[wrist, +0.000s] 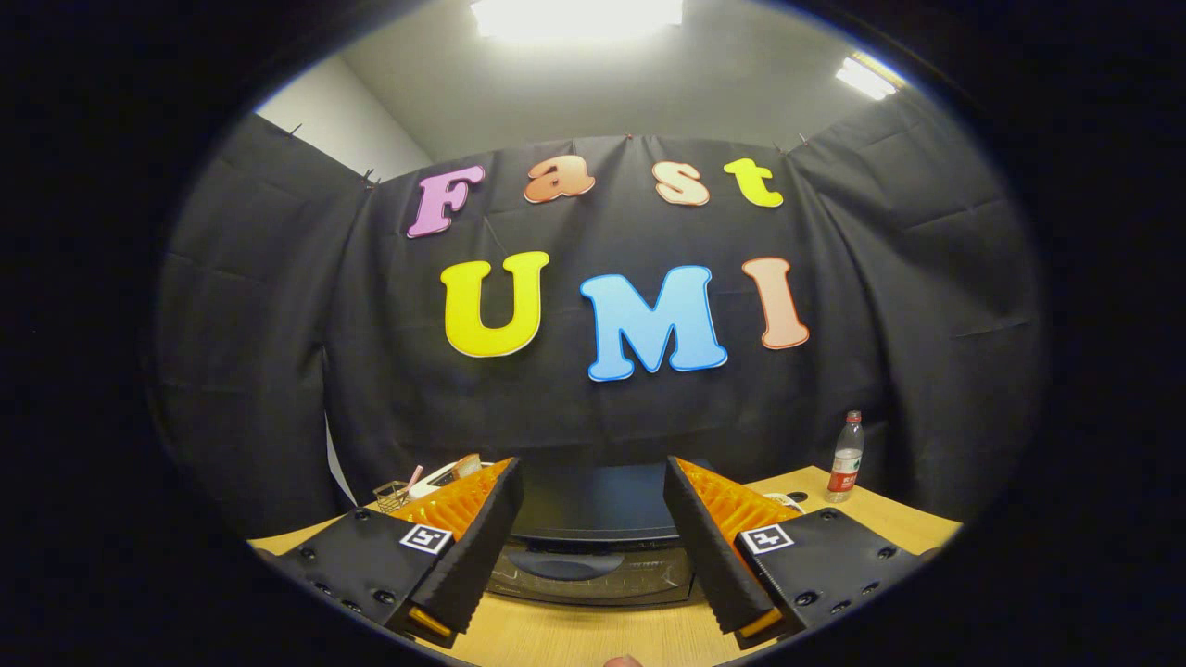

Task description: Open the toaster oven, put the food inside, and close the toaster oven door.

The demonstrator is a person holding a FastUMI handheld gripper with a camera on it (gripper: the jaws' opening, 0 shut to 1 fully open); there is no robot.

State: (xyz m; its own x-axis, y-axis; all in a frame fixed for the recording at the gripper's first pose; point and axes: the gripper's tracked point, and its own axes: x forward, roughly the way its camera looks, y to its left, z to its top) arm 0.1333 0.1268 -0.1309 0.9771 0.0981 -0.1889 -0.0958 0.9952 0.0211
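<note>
Nearest of all, the claw (593, 547) hangs low over the wooden bench (593, 639), its two fingers (482, 547) spread wide and gripping nothing, with bare wood showing beneath them. Between the fingers and just ahead of them sits the toaster oven (593, 537), a dark box seen from slightly above (its flat top and the upper strip of its front are what show). On that front a curved dark handle (567, 563) lies across the top of the door, and the door looks closed. The claw touches no part of the oven.

Beyond the left finger, at the far left of the bench, a small wire basket (393, 495) stands beside a pale object with a pink and brown bit (445, 474); what that object is, I cannot tell. Far to the right, well apart from the oven, a clear water bottle (846, 459) with a red label stands upright near the bench's back edge, against the black cloth wall (278, 371). Ceiling lights (574, 14) glow overhead.
</note>
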